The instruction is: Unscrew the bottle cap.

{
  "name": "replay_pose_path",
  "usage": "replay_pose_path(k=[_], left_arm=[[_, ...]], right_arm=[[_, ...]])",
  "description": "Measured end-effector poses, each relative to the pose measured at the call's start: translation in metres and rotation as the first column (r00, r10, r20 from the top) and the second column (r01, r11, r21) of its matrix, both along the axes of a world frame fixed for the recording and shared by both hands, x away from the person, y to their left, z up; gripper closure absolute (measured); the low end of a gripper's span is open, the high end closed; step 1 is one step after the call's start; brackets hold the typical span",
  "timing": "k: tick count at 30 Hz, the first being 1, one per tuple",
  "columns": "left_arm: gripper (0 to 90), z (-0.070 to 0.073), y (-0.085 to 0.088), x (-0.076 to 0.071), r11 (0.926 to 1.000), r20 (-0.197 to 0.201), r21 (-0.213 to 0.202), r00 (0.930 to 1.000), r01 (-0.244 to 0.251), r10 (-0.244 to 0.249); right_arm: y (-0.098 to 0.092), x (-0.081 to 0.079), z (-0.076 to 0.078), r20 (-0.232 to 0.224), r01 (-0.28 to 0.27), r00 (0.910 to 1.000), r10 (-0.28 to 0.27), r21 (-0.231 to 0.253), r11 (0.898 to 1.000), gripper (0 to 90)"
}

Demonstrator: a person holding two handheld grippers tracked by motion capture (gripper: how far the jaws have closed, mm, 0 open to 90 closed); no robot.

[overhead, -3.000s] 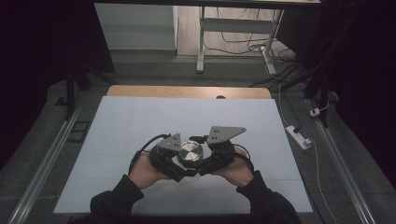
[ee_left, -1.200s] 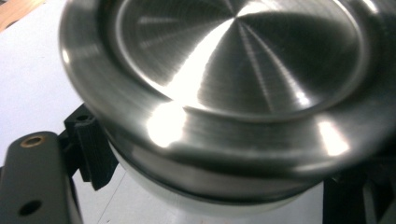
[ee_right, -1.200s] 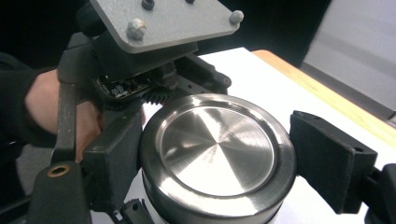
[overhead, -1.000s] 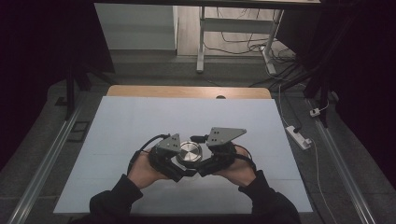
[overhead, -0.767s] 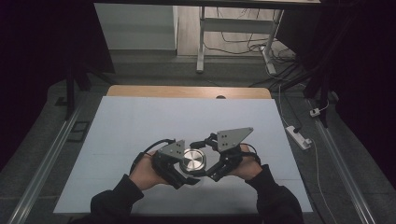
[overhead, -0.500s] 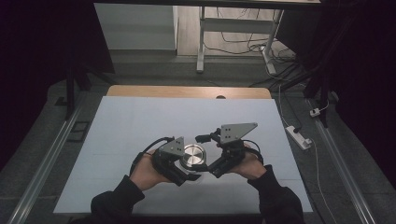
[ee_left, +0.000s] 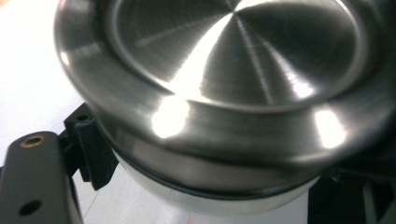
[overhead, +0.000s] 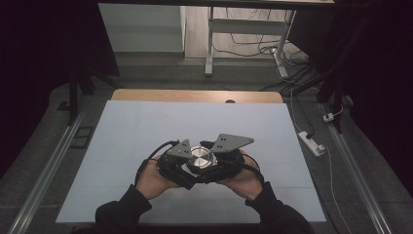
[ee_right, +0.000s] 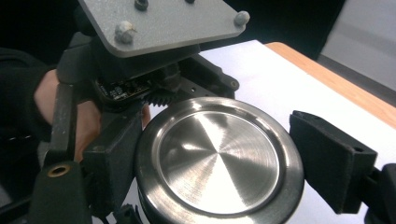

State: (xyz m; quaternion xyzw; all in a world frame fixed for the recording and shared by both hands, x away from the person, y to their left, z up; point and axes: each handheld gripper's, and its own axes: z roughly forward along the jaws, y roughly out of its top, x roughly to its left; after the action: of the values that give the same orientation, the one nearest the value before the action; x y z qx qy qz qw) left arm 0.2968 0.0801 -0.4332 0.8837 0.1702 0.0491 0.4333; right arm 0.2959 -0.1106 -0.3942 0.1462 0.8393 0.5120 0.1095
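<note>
A round jar with a brushed metal lid (overhead: 200, 157) is held just above the white table (overhead: 146, 126) between both grippers. My left gripper (overhead: 186, 169) is shut on the jar's pale body (ee_left: 210, 200) just under the lid (ee_left: 243, 70), one ribbed pad (ee_left: 91, 147) pressing its side. My right gripper (overhead: 214, 167) faces it from the other side. Its jaws have just been closing, and its two black pads (ee_right: 329, 163) now sit against the rim of the lid (ee_right: 219, 161). The left gripper's grey plate (ee_right: 159, 23) shows just behind the lid.
The person's hands (overhead: 153, 180) and dark sleeves come in at the table's near edge. A wooden strip (overhead: 195, 95) runs along the far edge. Beyond and to the right are table legs (overhead: 210, 39), floor cables and a power strip (overhead: 311, 142).
The right gripper swung out to the right, away from the lid, then came back against it. The left gripper and the jar stayed where they were.
</note>
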Motion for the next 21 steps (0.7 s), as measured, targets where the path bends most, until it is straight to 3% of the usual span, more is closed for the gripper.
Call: replay_pose_path(k=[4,6,7,8,10,11,12,13,14,16,17,19,21], left_arm=[[15.5,0.000,0.001,0.000,0.9966,-0.015,-0.029,0.9969,0.077,-0.077],[15.5,0.001,0.001,-0.002,0.9907,-0.014,-0.044,0.9915,0.128,-0.129],[15.5,0.001,0.000,-0.004,0.9858,-0.013,-0.049,0.9868,0.160,-0.161],[15.5,0.001,-0.002,-0.006,0.9791,-0.006,-0.050,0.9802,0.197,-0.198],[15.5,0.002,-0.007,-0.010,0.9727,0.001,-0.040,0.9735,0.228,-0.228],[15.5,0.002,-0.009,-0.010,0.9744,0.002,-0.034,0.9749,0.222,-0.222],[15.5,0.003,-0.009,-0.010,0.9762,0.001,-0.032,0.9767,0.215,-0.215],[15.5,0.003,-0.009,-0.009,0.9792,0.000,-0.032,0.9798,0.200,-0.200],[15.5,0.003,-0.008,-0.008,0.9834,0.001,-0.032,0.9839,0.178,-0.179],[15.5,0.003,-0.004,-0.006,0.9908,0.000,-0.028,0.9912,0.133,-0.133],[15.5,0.003,-0.002,-0.004,0.9932,-0.003,-0.032,0.9937,0.112,-0.112],[15.5,0.003,0.001,-0.002,0.9968,-0.006,-0.034,0.9974,0.072,-0.072],[15.5,0.003,0.002,-0.001,0.9982,-0.005,-0.030,0.9987,0.051,-0.052]], right_arm=[[-0.006,0.006,0.001,-0.029,-0.112,0.9933,0.112,0.023,0.993,20.3],[-0.010,0.009,0.000,-0.025,-0.207,0.9779,0.208,0.041,0.978,20.3],[-0.013,0.011,0.000,-0.020,-0.265,0.9635,0.267,0.051,0.963,20.3],[-0.016,0.014,-0.001,-0.011,-0.330,0.9434,0.332,0.069,0.941,20.3],[-0.023,0.019,-0.004,-0.019,-0.445,0.8927,0.450,0.115,0.888,20.2],[-0.026,0.021,-0.006,-0.020,-0.472,0.8778,0.479,0.132,0.872,20.1],[-0.028,0.023,-0.007,-0.031,-0.473,0.8760,0.481,0.145,0.869,19.9],[-0.028,0.023,-0.008,-0.042,-0.460,0.8810,0.471,0.154,0.874,19.7],[-0.028,0.023,-0.006,-0.055,-0.433,0.8940,0.445,0.147,0.889,18.7],[-0.025,0.020,0.000,-0.068,-0.355,0.9293,0.363,0.106,0.929,13.1],[-0.024,0.018,0.003,-0.068,-0.321,0.9425,0.327,0.091,0.943,10.7],[-0.020,0.013,0.008,-0.074,-0.248,0.9643,0.254,0.077,0.966,10.3],[-0.013,0.006,0.009,-0.050,-0.178,0.9826,0.179,0.033,0.984,9.9]])
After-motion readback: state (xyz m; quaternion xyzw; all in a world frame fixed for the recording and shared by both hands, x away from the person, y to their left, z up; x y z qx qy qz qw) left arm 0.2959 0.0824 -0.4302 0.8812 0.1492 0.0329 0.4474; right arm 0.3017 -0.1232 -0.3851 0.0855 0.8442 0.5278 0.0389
